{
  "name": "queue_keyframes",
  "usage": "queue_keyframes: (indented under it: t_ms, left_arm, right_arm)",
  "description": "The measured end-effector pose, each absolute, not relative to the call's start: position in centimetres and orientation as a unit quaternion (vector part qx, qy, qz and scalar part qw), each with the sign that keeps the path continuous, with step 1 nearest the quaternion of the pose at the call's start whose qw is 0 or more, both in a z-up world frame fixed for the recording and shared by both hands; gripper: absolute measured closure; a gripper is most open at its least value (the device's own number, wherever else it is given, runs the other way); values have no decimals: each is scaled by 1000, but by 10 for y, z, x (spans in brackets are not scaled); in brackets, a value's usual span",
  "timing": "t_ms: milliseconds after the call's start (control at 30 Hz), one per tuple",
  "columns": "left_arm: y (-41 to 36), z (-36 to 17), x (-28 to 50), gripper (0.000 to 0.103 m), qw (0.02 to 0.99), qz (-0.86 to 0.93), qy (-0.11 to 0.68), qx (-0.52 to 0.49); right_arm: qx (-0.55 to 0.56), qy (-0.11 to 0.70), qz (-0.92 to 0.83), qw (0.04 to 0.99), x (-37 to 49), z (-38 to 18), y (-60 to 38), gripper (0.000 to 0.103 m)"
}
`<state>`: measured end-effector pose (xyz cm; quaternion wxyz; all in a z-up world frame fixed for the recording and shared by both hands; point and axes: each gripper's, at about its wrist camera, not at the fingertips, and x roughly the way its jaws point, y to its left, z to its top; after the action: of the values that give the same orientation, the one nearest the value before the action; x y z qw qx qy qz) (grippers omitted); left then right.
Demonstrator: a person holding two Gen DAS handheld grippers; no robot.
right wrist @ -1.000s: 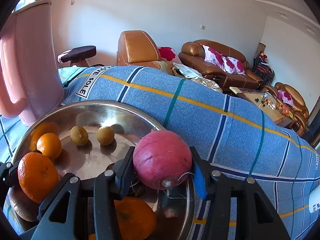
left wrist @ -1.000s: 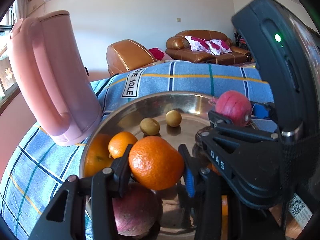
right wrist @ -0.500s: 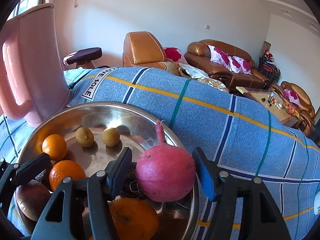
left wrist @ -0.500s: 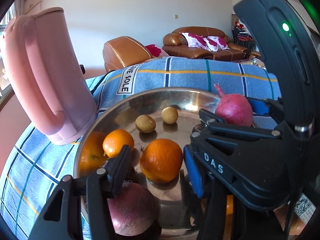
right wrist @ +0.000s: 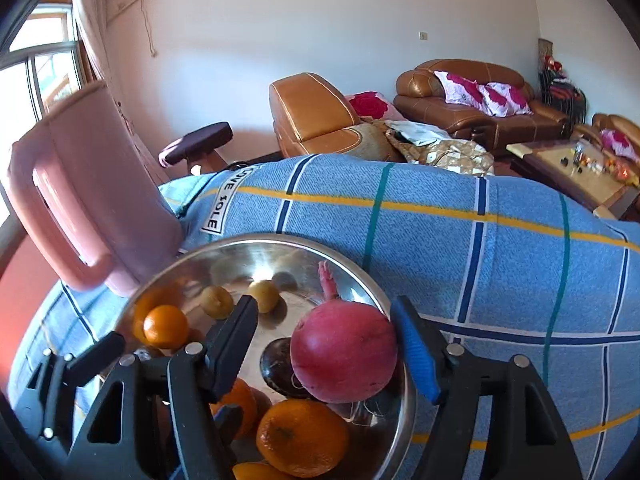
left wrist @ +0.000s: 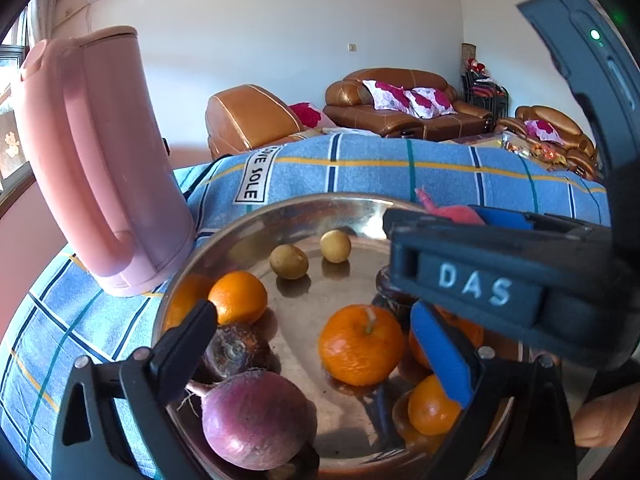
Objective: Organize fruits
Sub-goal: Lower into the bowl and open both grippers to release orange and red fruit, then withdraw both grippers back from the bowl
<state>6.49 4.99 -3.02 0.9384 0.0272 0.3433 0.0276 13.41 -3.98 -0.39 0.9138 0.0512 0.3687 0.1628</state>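
Observation:
A steel bowl (left wrist: 280, 216) on the blue checked cloth holds several oranges, two small yellow-brown fruits (left wrist: 289, 261), a dark round fruit (left wrist: 236, 350) and a purple-red one (left wrist: 256, 420). My left gripper (left wrist: 320, 340) is open above the bowl; an orange (left wrist: 360, 346) lies loose between its fingers. My right gripper (right wrist: 324, 340) is open over the bowl's right rim (right wrist: 360, 276). A red round fruit (right wrist: 344, 356) rests in the bowl between its fingers, close to the blue pad; the left finger stands clear of it. The right gripper also shows in the left wrist view (left wrist: 472, 280).
A pink kettle (left wrist: 96, 160) stands on the cloth just left of the bowl, also in the right wrist view (right wrist: 88, 188). Brown leather sofas (left wrist: 404, 100) and a low table (right wrist: 568, 168) stand beyond the cloth's far edge.
Both grippers opened. The left let go of the orange, which now lies in the bowl. The right released the red fruit onto the bowl's contents. Both pulled back a little.

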Motion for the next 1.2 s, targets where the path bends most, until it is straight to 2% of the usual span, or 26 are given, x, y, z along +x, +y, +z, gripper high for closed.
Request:
queue_keyframes:
  t_ms: [233, 400, 467, 733, 900, 1200]
  left_arm:
    - [54, -31, 67, 3, 938, 29, 346, 18]
    - [63, -27, 65, 3, 941, 37, 337, 6]
    - [65, -25, 64, 0, 943, 35, 332, -2]
    - [62, -24, 63, 0, 946, 45, 321, 16]
    - [63, -21, 61, 0, 949, 44, 311, 11]
    - [68, -26, 59, 0, 946, 43, 321, 14]
  right_arm:
    - [84, 365, 176, 910, 132, 1, -42, 31]
    - [56, 316, 156, 934, 116, 18, -35, 31]
    - [70, 308, 165, 934, 114, 23, -38, 31]
    - [120, 333, 175, 919, 123, 10, -49, 31]
    - [155, 297, 181, 925, 113, 18, -57, 31]
    - [80, 265, 79, 958, 85, 6, -51, 31]
